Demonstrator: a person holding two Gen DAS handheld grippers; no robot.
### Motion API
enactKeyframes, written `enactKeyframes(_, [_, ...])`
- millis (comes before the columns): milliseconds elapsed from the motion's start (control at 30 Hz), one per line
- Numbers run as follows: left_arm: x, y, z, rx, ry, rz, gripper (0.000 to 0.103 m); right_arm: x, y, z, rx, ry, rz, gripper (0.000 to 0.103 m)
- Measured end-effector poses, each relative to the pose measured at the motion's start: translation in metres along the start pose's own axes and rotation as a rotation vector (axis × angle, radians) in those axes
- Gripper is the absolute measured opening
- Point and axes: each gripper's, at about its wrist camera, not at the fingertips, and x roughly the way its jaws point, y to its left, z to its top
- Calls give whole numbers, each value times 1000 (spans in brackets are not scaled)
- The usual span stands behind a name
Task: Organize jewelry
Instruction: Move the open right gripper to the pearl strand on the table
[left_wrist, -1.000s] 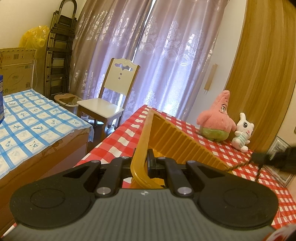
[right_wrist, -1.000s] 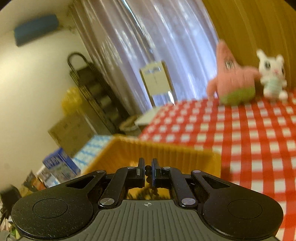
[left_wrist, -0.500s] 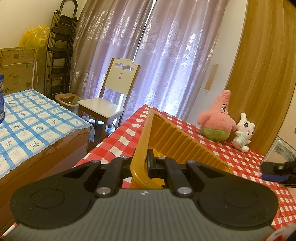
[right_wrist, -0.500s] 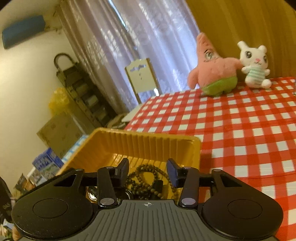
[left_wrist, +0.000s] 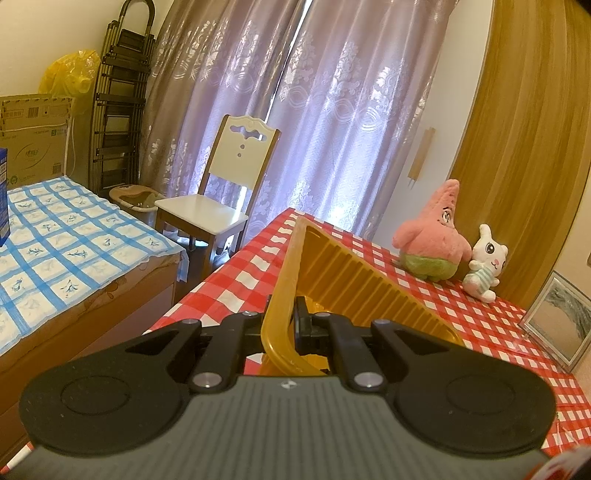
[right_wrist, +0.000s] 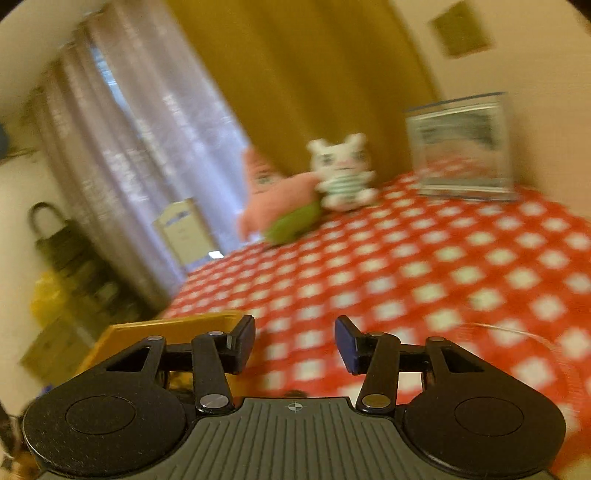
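Note:
My left gripper (left_wrist: 282, 325) is shut on the near rim of a yellow ribbed tray (left_wrist: 354, 288) that sits on the red-and-white checked table (left_wrist: 236, 291). My right gripper (right_wrist: 294, 341) is open and empty, above the checked cloth (right_wrist: 424, 273), to the right of the tray (right_wrist: 166, 330). The right wrist view is blurred by motion. The tray's contents are hidden in both views.
A pink starfish plush (left_wrist: 432, 240) and a white rabbit plush (left_wrist: 484, 262) sit at the back of the table. A framed picture (left_wrist: 561, 321) leans at the right. A white chair (left_wrist: 221, 199) and a blue-checked bed (left_wrist: 62, 243) stand left of the table.
My right gripper opened over the tray, letting go of a dark bead necklace, then swung right away from the tray. My left gripper has stayed shut on the tray rim.

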Motion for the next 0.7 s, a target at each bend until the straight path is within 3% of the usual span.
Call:
enactKeyframes(267, [0, 0, 0, 2, 0, 1, 6, -32, -48, -37, -96, 57, -274, 48])
enactKeyframes(500, [-2, 2, 0, 4, -1, 1, 6, -42, -83, -49, -87, 73, -401, 48])
enactKeyframes(700, [-2, 2, -1, 6, -1, 0, 6, -39, -97, -49, -101, 82, -450, 48])
